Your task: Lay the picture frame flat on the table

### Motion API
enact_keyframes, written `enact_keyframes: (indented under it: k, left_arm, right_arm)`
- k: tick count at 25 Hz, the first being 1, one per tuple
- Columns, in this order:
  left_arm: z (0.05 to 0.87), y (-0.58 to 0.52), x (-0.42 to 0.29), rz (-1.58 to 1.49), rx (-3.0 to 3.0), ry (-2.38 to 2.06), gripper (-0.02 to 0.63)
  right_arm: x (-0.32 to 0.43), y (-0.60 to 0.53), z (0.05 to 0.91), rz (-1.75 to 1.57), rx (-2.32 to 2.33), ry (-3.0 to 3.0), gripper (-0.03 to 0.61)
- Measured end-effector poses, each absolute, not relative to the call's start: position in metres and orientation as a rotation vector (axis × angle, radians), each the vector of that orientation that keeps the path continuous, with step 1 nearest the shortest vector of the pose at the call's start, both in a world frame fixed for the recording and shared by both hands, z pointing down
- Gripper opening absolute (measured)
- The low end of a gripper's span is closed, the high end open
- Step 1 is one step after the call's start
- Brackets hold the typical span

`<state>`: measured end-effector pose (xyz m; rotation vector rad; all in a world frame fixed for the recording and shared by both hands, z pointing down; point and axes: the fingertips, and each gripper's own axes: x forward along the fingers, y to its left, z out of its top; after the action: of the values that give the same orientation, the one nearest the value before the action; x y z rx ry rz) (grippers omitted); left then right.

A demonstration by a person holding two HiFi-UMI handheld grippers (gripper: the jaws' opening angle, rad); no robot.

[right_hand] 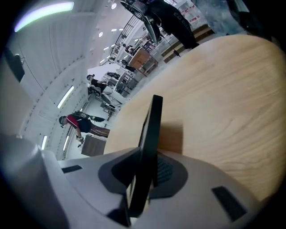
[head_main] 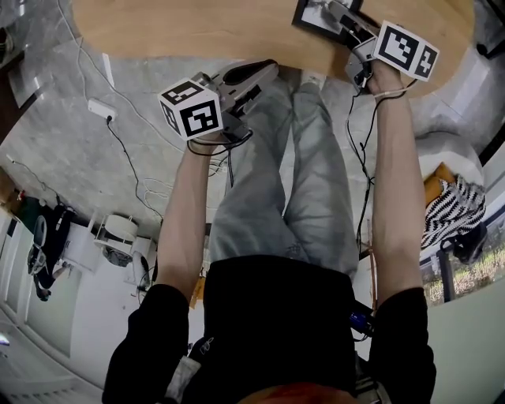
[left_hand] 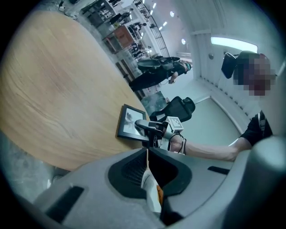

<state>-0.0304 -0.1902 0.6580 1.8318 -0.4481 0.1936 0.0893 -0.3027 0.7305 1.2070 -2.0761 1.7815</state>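
Observation:
A black picture frame point(head_main: 314, 21) lies low, close to flat, near the front right edge of the pale wooden table point(head_main: 197, 31). My right gripper point(head_main: 334, 11) is shut on the frame's near edge. In the right gripper view the frame point(right_hand: 152, 129) runs edge-on between the jaws of the right gripper point(right_hand: 145, 167), with its shadow on the tabletop point(right_hand: 232, 89) beside it. The left gripper view shows the frame point(left_hand: 128, 120) face up with the right gripper point(left_hand: 142, 126) at its side. My left gripper point(head_main: 267, 71) hangs by the table's front edge, shut and holding nothing point(left_hand: 147, 156).
Cables and a white power strip point(head_main: 99, 106) lie on the grey floor left of the person's legs. A black office chair point(left_hand: 179, 107) stands past the table. A striped cushion point(head_main: 454, 209) sits at the right. A person point(right_hand: 76, 123) stands far off.

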Motion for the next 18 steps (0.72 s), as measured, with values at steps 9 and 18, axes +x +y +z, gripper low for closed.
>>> enact_keyframes:
  k: [9,18]
  left_arm:
    - [0.658,-0.18,-0.029,0.175,1.817,-0.424,0.015]
    - [0.637,-0.227,-0.015,0.193,1.892,-0.734,0.009]
  right_arm:
    - [0.121,-0.297,0.75,1.378,1.358,-1.807,0.209]
    - [0.143,-0.288,0.709,1.391,1.624,-1.822,0.097]
